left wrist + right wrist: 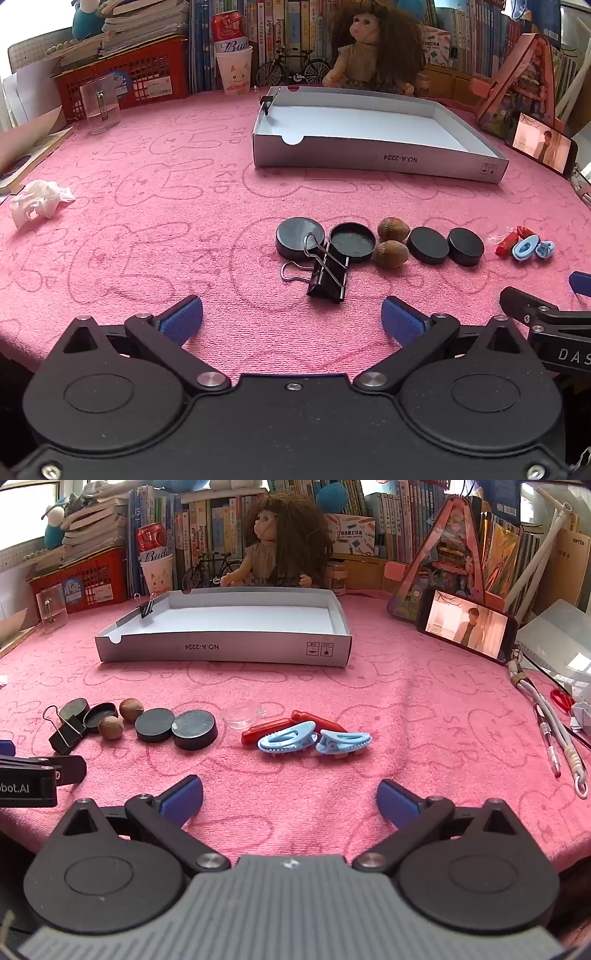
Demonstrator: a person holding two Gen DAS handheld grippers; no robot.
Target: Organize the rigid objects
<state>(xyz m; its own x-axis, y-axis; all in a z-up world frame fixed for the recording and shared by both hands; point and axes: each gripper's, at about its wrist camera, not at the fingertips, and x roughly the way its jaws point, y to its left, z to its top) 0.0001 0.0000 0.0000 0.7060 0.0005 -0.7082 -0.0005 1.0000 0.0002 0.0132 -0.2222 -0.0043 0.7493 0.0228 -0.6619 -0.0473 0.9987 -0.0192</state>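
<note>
both tongs, left tongs (291, 317) and right tongs (290, 797), gape wide, empty; one small binder clip (146, 607) sits on the box (221, 651), the large binder clip (327, 273), caps, nuts, hair clips (314, 740) await.

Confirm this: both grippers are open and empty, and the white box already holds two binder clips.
Wrong on the count. The white box holds only one binder clip, at its far left corner, as the right wrist view shows. The other binder clip lies on the pink cloth. Both grippers are open and empty.

"NO.A-2224" printed upside down on the white box (221, 648). "Bud" on the red can (231, 35). "SKID" repeated on the pink cloth (232, 133). "DAS" on the right gripper (565, 354); "bot.AI" on the left gripper (22, 786).
</note>
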